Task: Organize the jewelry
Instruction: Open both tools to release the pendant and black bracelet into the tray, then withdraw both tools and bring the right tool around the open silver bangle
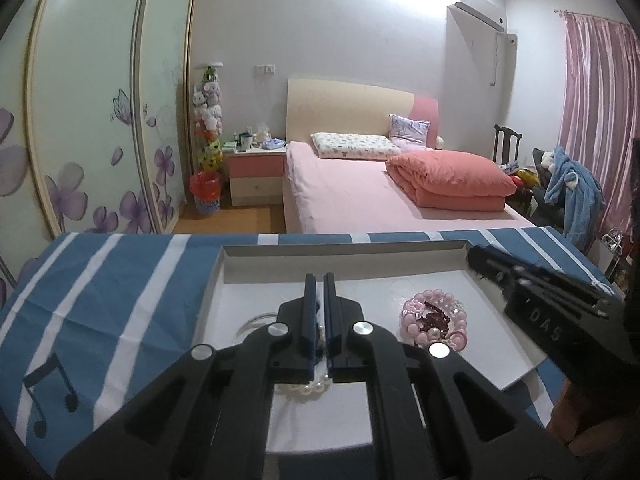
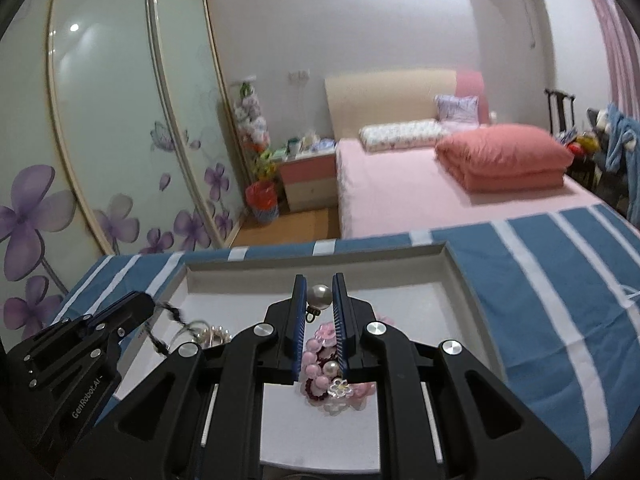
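A bedroom with a pink-sheeted bed (image 1: 352, 196), a folded coral quilt (image 1: 452, 180), sliding wardrobe doors (image 1: 100, 120) printed with purple flowers, and pink curtains (image 1: 596, 120) forms the background; in the foreground a table is covered by a blue-and-white striped cloth (image 1: 100, 292) bearing a music-note print. On the cloth lies a shallow white tray (image 1: 256, 252) with raised rims. Inside the tray, right of centre, sits a heap of pink bead bracelets (image 1: 436, 320) mixed with dark red beads; nearer the left, a white pearl strand (image 1: 308, 388) lies on the tray floor, partly hidden beneath the left gripper (image 1: 319, 280). The left gripper's blue-padded jaws stand nearly together, with only a thin slit between them; in the right wrist view a dark cord (image 2: 168, 316) trails from its tip, though whether the jaws actually pinch it cannot be told. The right gripper (image 2: 319, 280) is clamped on a single pearl pendant (image 2: 319, 295), held between the pads near their tips above the tray, its small metal loop hanging downward over the pink bracelets.
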Available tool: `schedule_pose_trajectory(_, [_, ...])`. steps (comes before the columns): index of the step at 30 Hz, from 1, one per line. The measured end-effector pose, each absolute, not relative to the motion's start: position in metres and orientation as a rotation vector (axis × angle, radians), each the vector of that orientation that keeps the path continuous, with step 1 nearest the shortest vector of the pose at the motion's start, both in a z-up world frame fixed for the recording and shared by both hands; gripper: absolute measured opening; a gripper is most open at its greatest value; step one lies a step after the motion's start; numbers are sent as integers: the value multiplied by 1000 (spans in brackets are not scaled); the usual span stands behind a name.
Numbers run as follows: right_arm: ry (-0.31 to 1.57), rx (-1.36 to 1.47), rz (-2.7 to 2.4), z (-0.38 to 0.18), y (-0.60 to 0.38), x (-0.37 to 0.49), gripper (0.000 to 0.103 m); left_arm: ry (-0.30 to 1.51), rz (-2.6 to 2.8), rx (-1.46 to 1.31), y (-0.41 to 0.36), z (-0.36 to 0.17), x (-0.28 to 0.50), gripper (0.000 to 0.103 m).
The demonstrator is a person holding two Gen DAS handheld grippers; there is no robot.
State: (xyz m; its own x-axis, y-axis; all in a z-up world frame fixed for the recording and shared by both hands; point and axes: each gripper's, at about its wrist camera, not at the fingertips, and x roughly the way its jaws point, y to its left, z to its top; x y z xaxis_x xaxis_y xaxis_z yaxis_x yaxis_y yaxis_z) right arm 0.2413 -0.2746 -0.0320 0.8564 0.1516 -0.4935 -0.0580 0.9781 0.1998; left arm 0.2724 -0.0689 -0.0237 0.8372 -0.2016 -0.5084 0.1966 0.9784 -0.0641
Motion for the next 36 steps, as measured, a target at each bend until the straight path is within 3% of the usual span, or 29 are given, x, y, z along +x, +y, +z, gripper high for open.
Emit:
schedule_pose_trajectory(2, [558, 191, 125, -36, -274, 245, 22, 548, -214, -23, -70, -26, 276, 32])
schedule_pose_trajectory(4, [562, 193, 130, -38, -275, 243, 40, 542, -205, -31, -68, -26, 275, 38])
schedule_pose_trajectory(19, [557, 198, 107, -30, -293, 202, 41, 523, -182, -51, -41, -10, 228, 63])
schedule_pose_trajectory(29, [741, 212, 150, -62, -291, 169, 41, 561, -170, -72, -10, -14, 177, 74])
schedule_pose_trajectory(30, [760, 209, 157, -66, -287, 168, 42, 564, -165, -76, -6, -15, 173, 74])
schedule_pose_trajectory(32, [783, 194, 153, -71, -280, 165, 59, 568, -147, -90, 2, -15, 167, 77])
schedule_pose_trajectory(36, [822, 157, 143, -79, -262, 166, 70, 574, -123, -118, 17, -16, 158, 78])
